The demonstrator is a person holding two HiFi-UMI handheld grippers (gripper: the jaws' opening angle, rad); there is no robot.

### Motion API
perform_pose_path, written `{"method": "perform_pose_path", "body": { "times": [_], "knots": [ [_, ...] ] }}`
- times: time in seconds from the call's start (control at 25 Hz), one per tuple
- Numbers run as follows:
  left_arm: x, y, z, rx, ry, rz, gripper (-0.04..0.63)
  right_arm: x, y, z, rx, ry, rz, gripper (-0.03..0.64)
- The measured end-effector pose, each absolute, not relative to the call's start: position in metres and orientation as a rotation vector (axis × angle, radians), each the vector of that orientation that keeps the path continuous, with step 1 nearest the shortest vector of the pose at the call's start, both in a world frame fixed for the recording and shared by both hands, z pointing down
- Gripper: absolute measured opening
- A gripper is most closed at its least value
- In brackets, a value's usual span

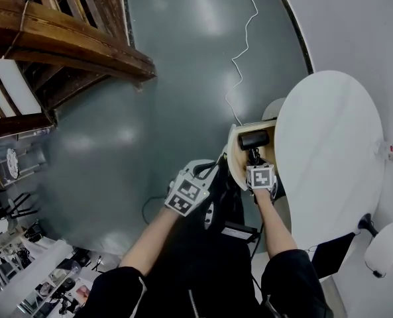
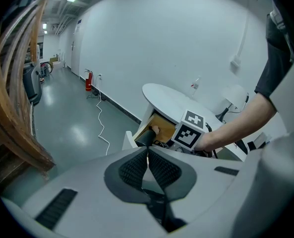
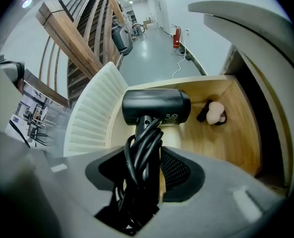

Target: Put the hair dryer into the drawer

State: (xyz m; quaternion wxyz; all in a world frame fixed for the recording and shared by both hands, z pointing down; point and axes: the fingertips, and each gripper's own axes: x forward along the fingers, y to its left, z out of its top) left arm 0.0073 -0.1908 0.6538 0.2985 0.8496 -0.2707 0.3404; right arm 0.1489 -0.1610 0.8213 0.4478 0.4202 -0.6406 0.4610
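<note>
Hair dryer: black, above the floor of the open wooden drawer; contact with the floor cannot be told. Handle and wound cord are clamped in the right tool. Small white print on the barrel, too small to read. A pale round item lies at the drawer's back. The drawer sits under the white oval surface. Left tool: jaws pressed together, nothing between them.

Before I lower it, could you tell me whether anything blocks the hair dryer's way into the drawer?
Nothing visible does. The drawer stands open and the right gripper holds the hair dryer over its bare wooden floor; a small pale item lies off to one side.
</note>
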Motion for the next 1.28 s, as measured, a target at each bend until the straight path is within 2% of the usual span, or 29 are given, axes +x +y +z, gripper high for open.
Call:
{"method": "perform_pose_path", "body": {
  "times": [1.28],
  "knots": [
    [-0.010,-0.187,0.675,2.189,-0.721,0.900,0.017,0.145,-0.166,0.864,1.005,-1.475,1.126,0.199]
  ]
}}
